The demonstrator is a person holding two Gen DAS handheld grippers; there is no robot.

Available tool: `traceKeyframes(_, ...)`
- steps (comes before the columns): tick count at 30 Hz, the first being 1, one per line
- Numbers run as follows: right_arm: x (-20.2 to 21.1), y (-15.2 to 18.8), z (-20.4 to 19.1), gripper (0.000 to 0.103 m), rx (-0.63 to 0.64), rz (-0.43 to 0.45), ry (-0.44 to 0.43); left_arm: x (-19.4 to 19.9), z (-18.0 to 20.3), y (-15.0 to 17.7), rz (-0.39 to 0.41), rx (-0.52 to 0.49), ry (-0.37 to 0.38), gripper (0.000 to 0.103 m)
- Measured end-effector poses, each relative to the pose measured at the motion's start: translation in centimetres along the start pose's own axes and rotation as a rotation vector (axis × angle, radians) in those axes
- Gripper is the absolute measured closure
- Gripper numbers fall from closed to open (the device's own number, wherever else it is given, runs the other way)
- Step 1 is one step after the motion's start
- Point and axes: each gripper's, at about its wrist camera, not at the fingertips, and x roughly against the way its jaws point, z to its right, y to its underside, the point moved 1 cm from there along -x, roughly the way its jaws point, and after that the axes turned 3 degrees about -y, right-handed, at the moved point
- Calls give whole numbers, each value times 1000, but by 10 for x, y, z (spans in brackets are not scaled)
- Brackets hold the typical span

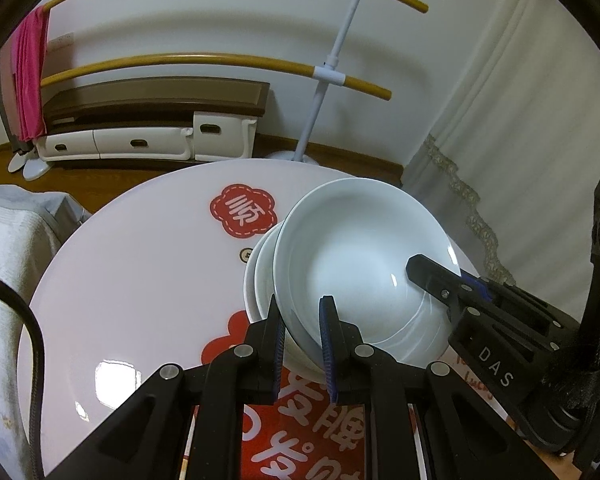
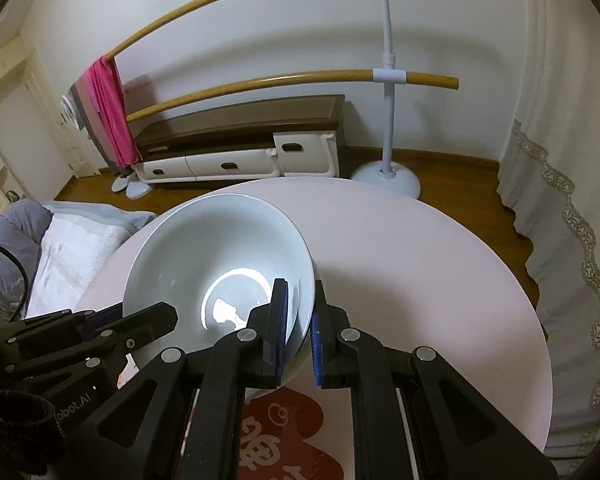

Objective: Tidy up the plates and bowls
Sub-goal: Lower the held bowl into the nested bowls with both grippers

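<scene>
Held over a round white tabletop [image 1: 120, 280]: a white bowl [image 1: 360, 264], tilted, atop a stack of bowls [image 1: 260, 280]. Left gripper [image 1: 300, 344] pinching the near rim, right gripper [image 2: 299, 332] clamped on the opposite rim. Behind, a drying rack [image 2: 388, 80] with a pink towel [image 2: 108, 108].

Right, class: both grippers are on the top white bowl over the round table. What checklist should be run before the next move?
1. Left gripper clamped on top bowl rim: ok.
2. Right gripper clamped on the opposite rim: ok.
3. Top bowl level: not ok, tilted.
4. Top bowl centred on the lower bowl: not ok, offset.
5. Stack fully on the round table: ok.
6. Top bowl's base seated in the lower bowl: cannot tell.
</scene>
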Motion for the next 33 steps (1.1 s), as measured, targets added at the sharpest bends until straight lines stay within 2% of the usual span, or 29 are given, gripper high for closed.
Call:
traceKeyframes(7,-1,0,-2,93,-9,6,7,-2,-1,2,1,-3,2,90)
traceKeyframes(12,-3,3,-4,90,-1,-6,55,-3,0,2,3,-9,-1,90)
traceKeyframes(22,-11,4,-2,88,-21,-22,69,-4,4,2,16,-27,-8,90)
traceKeyframes(33,-13,0,8,79,-76,-25,36,-3,3,1,15,-50,-21,90)
